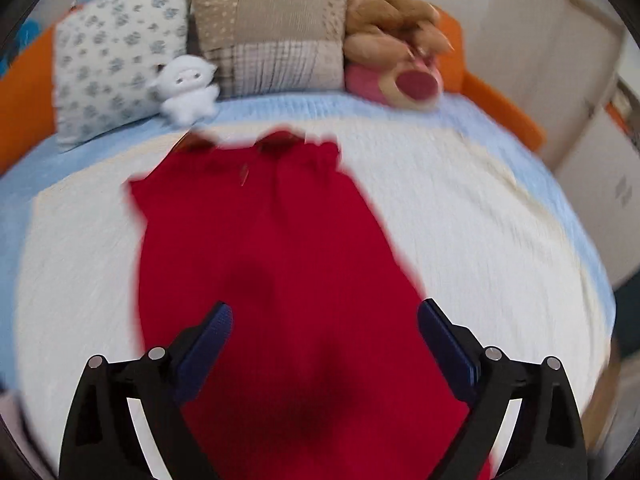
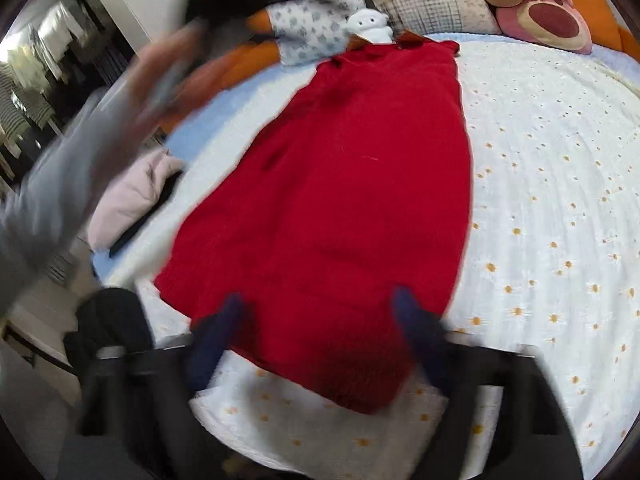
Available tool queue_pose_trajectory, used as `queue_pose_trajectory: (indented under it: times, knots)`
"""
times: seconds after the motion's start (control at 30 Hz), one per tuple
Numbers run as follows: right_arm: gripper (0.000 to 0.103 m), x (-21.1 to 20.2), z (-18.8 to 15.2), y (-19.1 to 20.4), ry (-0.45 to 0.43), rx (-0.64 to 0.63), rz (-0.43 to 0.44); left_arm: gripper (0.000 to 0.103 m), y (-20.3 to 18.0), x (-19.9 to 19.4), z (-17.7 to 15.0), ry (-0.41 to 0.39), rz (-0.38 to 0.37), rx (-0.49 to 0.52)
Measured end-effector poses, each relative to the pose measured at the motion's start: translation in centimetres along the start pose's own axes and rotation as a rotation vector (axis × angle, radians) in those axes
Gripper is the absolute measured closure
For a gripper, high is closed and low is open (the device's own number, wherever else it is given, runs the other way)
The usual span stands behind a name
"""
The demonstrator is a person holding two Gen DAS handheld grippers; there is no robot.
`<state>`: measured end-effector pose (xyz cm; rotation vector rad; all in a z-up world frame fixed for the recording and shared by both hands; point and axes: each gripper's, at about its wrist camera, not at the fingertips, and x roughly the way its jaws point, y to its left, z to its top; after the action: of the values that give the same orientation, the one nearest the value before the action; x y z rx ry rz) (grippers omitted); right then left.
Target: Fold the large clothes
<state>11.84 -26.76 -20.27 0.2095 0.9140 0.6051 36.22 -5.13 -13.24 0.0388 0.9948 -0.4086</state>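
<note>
Risk first: left wrist view has the left tool (image 1: 325, 314) spread wide with nothing gripped, hanging over the near end of the red garment (image 1: 280, 280), which lies lengthwise down the middle of the bed (image 1: 480, 208), collar end far, near the pillows (image 1: 120, 60). Grab just one layer and the fold will probably come out crooked.

Right wrist view is blurry: right tool (image 2: 320, 312) also wide open, empty, tilted down over the near hem. A sleeved hand (image 2: 160, 76), smeared by motion, is raised at the left.

Both grippers (image 1: 325, 312) (image 2: 318, 308) seemingly wide open.
</note>
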Motion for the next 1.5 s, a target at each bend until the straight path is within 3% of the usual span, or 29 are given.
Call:
queue_pose_trajectory:
  times: [0.1, 0.17, 0.23, 0.33, 0.4, 0.5, 0.57, 0.7, 0.77, 0.87, 0.97, 1.0, 1.1, 1.23, 1.3, 1.37, 1.4, 1.43, 1.5]
  knots:
    - [0.018, -1.1, 0.6, 0.9, 0.001, 0.008, -0.003, 0.008, -0.1, -5.1, -7.5, 0.034, -0.003, -0.037]
    - [0.019, -3.0, 1.1, 1.3, -0.046, 0.029, 0.002, 0.007, 0.2, -7.3, -12.3, 0.043, 0.015, -0.095]
    - [0.019, -4.9, 1.4, 1.4, -0.1, 0.048, 0.002, 0.007, 0.1, -8.0, -15.3, 0.057, -0.002, -0.125]
    - [0.019, -6.7, 1.7, 0.9, -0.146, 0.079, -0.084, 0.007, 0.9, -7.0, -19.6, 0.083, -0.031, -0.205]
    - [0.036, -6.6, 1.7, 0.7, -0.149, 0.082, -0.157, 0.007, 1.9, -5.9, -21.7, 0.116, -0.047, -0.254]
    - [0.048, -4.3, 1.5, 0.9, -0.062, 0.035, -0.254, 0.007, 2.2, -3.0, -24.3, 0.177, -0.04, -0.26]
    - [0.051, -1.2, 0.9, 1.2, 0.06, -0.035, -0.355, 0.007, 2.0, -2.2, -25.2, 0.165, -0.023, -0.236]
    - [0.051, 1.4, -0.1, 1.9, 0.116, -0.087, -0.405, 0.007, 2.2, -2.3, -25.4, 0.157, -0.033, -0.246]
    - [0.049, 0.4, 0.4, 1.2, 0.106, -0.02, -0.334, 0.007, 2.9, -3.0, -25.8, 0.169, -0.085, -0.287]
    - [0.028, -1.7, 0.0, -2.0, 0.087, 0.184, -0.092, 0.007, 4.5, -3.9, -26.6, 0.202, -0.243, -0.367]
    - [0.028, -1.8, -1.0, -5.3, 0.123, 0.376, 0.093, 0.007, 5.5, -3.8, -27.7, 0.236, -0.342, -0.436]
    - [0.028, -1.6, -1.1, -5.7, 0.131, 0.403, 0.118, 0.007, 5.7, -3.6, -28.1, 0.242, -0.381, -0.456]
    - [0.03, -0.1, -1.3, -6.2, 0.165, 0.465, 0.222, 0.007, 5.8, -3.4, -28.2, 0.242, -0.403, -0.453]
    - [0.029, 0.0, -1.2, -6.0, 0.201, 0.431, 0.191, 0.007, 5.1, -2.2, -28.0, 0.262, -0.525, -0.482]
    - [0.031, 1.2, -1.3, -6.7, 0.269, 0.441, 0.151, 0.007, 4.6, -1.3, -27.7, 0.275, -0.512, -0.476]
    - [0.031, 1.5, -1.5, -6.9, 0.273, 0.443, 0.153, 0.007, 4.2, -1.4, -27.5, 0.272, -0.495, -0.451]
    - [0.041, 1.3, -1.3, -6.7, 0.273, 0.435, 0.146, 0.008, 4.1, -1.5, -27.5, 0.268, -0.489, -0.446]
    - [0.048, 1.0, -1.1, -6.6, 0.272, 0.433, 0.159, 0.011, 4.2, -1.5, -27.6, 0.266, -0.485, -0.449]
    - [0.056, 0.8, -0.5, -6.2, 0.271, 0.415, 0.131, 0.037, 4.9, -1.8, -27.5, 0.272, -0.464, -0.481]
